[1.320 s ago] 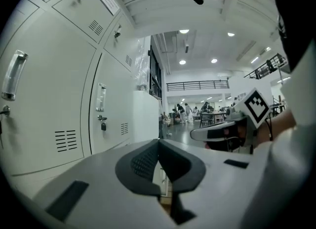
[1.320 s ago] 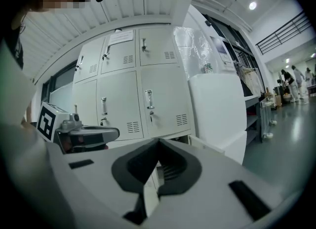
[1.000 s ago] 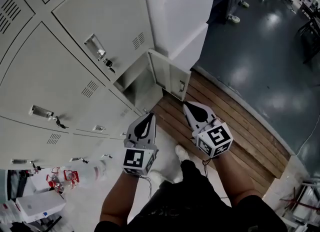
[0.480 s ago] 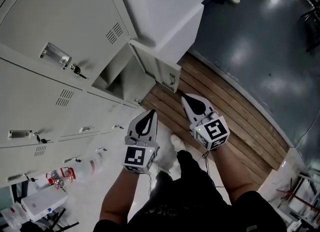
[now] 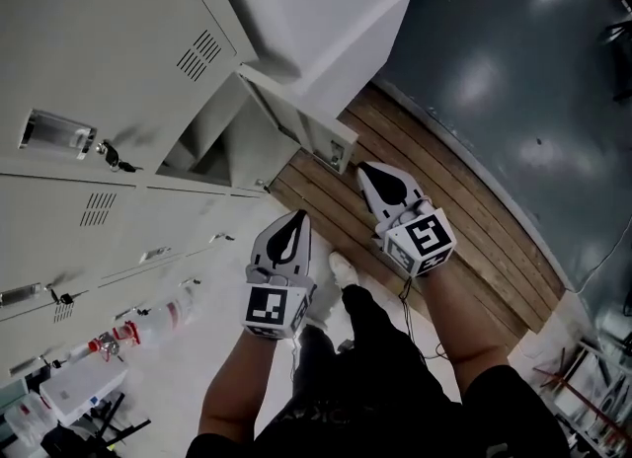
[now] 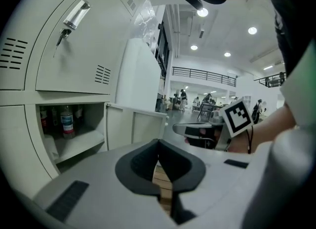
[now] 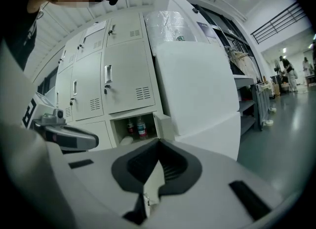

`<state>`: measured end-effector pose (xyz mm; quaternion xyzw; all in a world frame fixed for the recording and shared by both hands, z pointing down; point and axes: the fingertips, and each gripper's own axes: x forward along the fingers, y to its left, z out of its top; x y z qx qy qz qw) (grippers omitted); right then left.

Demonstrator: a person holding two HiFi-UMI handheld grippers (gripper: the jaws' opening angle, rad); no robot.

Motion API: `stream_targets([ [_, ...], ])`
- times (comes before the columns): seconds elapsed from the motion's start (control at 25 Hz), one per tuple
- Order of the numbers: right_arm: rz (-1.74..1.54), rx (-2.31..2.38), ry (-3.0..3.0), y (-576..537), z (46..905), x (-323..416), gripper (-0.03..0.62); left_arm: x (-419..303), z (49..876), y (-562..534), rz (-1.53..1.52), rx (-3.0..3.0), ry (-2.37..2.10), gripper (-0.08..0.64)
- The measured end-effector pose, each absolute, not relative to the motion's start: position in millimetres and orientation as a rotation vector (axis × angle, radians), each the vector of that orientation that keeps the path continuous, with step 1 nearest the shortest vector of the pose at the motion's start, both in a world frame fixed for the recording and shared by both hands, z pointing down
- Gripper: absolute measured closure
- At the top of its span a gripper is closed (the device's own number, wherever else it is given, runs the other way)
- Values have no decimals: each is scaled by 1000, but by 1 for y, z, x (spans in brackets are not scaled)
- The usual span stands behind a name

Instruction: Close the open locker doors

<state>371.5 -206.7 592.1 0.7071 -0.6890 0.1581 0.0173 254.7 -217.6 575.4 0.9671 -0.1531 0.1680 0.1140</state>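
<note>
**Head view.**
- Left gripper (image 5: 296,221): at 6 o'clock of the frame, jaws pressed together, nothing in them.
- Right gripper (image 5: 371,172): just right of centre, jaws likewise together and empty, its tip near the latch edge of the locker door (image 5: 296,120) but apart from it.
- The locker door stands swung out at 12 o'clock from centre.
- The compartment (image 5: 202,145) it belongs to gapes at 10 o'clock.
- Closed lockers (image 5: 89,61) fill the left side.
- Wooden platform (image 5: 444,229) runs from centre toward 4 o'clock, with dark floor (image 5: 513,81) beyond it.
- White cabinet (image 5: 316,2) stands at 12 o'clock.
- A shoe (image 5: 343,268) shows between the two grippers.

**Left gripper view.**
- Left gripper (image 6: 159,146): jaws closed on each other, holding nothing.
- The compartment (image 6: 79,139) lies at 9 o'clock, with bottles (image 6: 66,122) upright on its shelf.
- The locker door (image 6: 136,127) stands out just right of it.
- The right gripper (image 6: 197,130) reaches in at 3 o'clock.

**Right gripper view.**
- Right gripper (image 7: 158,146): jaws shut together, empty.
- The compartment (image 7: 123,130) sits just above the jaw tips at 12 o'clock, with bottles (image 7: 140,127) inside.
- The locker door (image 7: 164,124) hangs open on its right.
- The white cabinet (image 7: 197,95) stands at 2 o'clock.
- The left gripper (image 7: 69,136) lies at 9 o'clock.
</note>
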Motion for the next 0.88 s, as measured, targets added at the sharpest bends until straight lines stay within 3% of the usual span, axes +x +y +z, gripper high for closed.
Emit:
stream_targets([
  [0.04,498,2192,-2147,-210,596,374,591,255,579,-220,497,2833,-451,555],
  [0.12,514,2175,-2165,-216,602,377,477,256,585,-225,502,2836,-449,555],
  [0.24,505,2131,-2170,-224,610,380,465,259,589,-230,497,2833,-457,555],
  [0.52,464,2001,-2197,-243,627,382,360,260,600,-232,503,2806,-479,555],
  [0.72,429,1933,-2206,-253,634,382,336,255,603,-232,506,2790,-504,555],
  [0.88,399,1890,-2217,-259,636,378,353,249,602,-234,499,2781,-526,555],
])
